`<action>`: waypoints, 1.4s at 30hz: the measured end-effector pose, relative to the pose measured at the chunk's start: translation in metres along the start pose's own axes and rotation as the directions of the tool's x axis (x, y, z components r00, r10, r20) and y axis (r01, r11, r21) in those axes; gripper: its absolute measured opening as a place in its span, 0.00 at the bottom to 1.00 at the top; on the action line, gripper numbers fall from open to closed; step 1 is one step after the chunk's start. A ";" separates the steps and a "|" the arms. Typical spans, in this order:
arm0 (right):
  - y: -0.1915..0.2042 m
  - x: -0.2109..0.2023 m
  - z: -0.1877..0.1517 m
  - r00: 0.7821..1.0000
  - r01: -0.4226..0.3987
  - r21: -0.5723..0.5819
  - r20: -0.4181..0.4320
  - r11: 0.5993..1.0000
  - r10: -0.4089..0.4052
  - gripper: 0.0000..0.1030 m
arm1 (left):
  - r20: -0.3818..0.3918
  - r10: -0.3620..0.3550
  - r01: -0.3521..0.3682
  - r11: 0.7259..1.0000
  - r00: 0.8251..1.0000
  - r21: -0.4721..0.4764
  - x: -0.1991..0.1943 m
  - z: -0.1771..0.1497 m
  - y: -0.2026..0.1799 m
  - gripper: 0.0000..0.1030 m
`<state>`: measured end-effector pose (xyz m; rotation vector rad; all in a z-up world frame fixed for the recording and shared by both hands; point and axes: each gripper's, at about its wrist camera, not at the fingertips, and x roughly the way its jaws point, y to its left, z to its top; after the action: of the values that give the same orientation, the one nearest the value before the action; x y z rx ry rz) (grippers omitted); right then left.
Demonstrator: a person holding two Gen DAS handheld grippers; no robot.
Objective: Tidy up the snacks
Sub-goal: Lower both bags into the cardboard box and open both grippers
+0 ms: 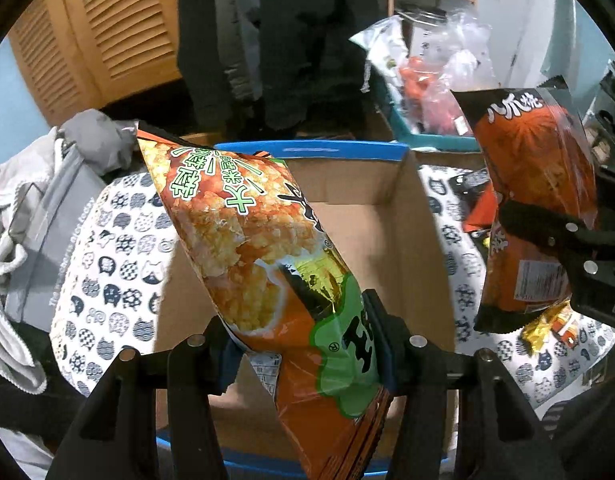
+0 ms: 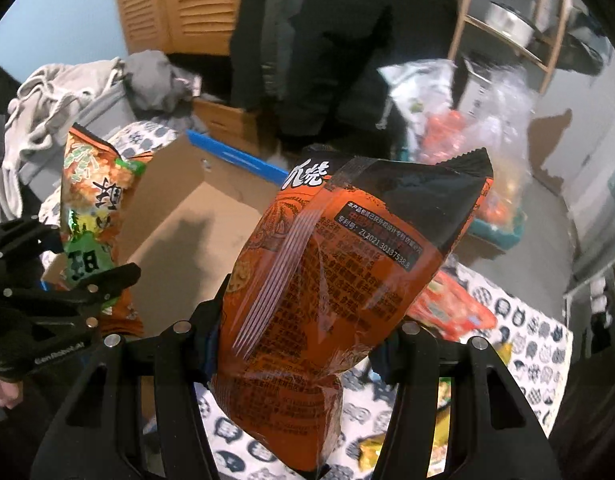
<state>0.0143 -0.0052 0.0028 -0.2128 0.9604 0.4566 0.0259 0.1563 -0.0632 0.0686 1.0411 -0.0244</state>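
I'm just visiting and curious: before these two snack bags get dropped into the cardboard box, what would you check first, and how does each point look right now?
1. Left gripper clamped on the rice cracker bag: ok.
2. Right gripper clamped on the orange and black bag: ok.
3. Cardboard box has free floor showing: ok.
4. Rice cracker bag hangs over the box opening: ok.
5. Orange and black bag over the opening: not ok, it hangs over the cat-print cloth beside the box.
6. Bags clear of each other: ok, they hang apart.
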 end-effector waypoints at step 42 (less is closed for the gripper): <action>0.042 0.044 0.033 0.990 -0.102 -0.055 -0.099 0.993 0.096 0.77 | -0.033 0.081 -0.082 0.996 0.996 -0.034 0.003 -0.001 0.029 0.72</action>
<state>0.0403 0.0558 -0.0139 -0.2440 1.0558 0.5710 0.0276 0.1850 -0.0649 0.0794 1.0689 0.0696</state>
